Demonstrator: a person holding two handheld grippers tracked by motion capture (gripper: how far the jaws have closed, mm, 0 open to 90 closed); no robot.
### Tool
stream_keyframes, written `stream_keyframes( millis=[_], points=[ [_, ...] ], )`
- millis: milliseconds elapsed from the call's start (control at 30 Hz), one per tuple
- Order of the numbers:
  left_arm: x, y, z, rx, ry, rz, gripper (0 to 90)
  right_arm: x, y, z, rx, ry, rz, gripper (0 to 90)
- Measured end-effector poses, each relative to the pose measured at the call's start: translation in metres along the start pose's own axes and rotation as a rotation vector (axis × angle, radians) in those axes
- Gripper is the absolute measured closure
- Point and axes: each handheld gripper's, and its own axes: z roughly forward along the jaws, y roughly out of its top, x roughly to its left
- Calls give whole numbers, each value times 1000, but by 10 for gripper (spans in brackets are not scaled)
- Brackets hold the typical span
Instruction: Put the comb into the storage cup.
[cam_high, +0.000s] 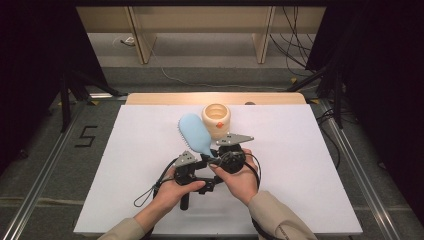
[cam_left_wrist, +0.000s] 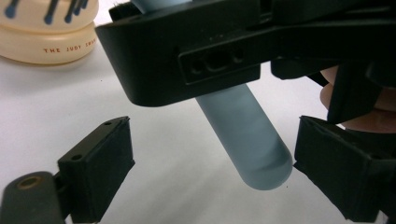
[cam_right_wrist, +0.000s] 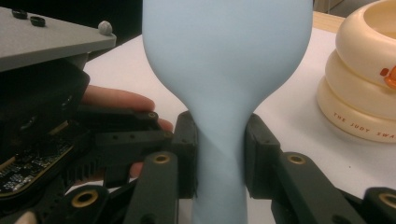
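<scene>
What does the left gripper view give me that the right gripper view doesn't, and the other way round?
Left gripper view alone: the rounded tip of the hairbrush handle hanging free between the left gripper and its wide-apart jaws, neither pad touching it, and dark bristle tips over the cream holder.

Right gripper view alone: the right gripper clamped on the neck of the light blue hairbrush, both pads pressed against it, plus the left gripper's grey plate.

Both: the brush, the cream ringed holder with its red lettering, the white table, and fingers.
</scene>
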Motion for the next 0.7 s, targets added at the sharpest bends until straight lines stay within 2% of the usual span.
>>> stream_keyframes(
  millis=[700],
  points=[
    [0, -2, 2, -4, -22, -5, 225, 3, -1, 4, 8, 9, -4, 704]
  ],
)
